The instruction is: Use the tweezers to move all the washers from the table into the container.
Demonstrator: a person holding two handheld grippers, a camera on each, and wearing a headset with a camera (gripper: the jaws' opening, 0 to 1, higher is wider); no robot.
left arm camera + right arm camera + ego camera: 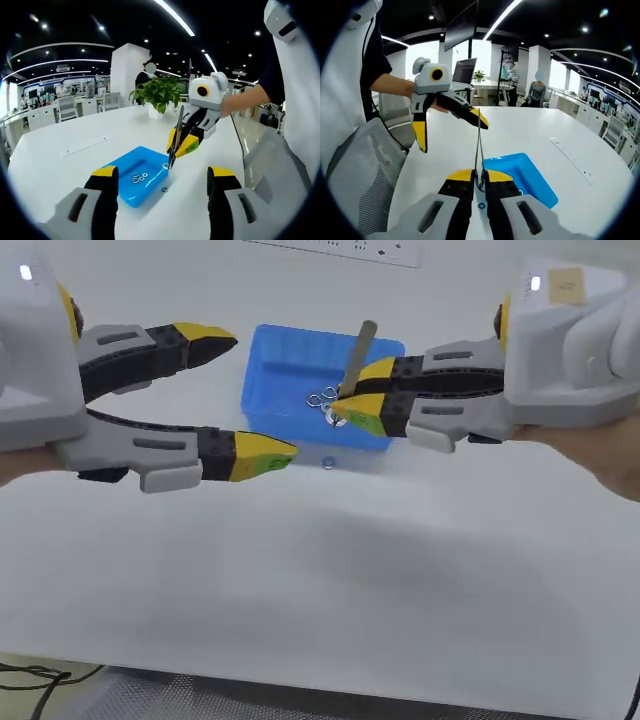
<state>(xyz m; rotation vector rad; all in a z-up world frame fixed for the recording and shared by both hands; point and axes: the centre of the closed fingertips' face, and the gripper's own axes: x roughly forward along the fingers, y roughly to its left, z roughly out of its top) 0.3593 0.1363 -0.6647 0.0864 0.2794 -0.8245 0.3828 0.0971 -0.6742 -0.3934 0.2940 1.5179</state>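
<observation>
The right gripper (350,402) has its jaws clamped on the tweezers (358,358), which slant down so that their tips sit at the near rim of the blue container (275,360). A small ring, probably a washer though too small to be sure, appears at those tips in the head view and the left gripper view. Several washers (320,398) lie grouped on the container floor, and one loose washer (328,463) lies on the white table (320,570) just beside the container's near wall. The left gripper (258,398) hovers near the container's left side with its jaws wide apart, holding nothing. The step in hand looks like the delivery of a washer over the rim, with the task near its end. The next move would call for carrying the tips a little further inside the wall and easing the squeeze so the ring drops among the others. After that, the tips must come down on the loose washer, which lies flat and close to the wall, so they need a low, careful approach.
</observation>
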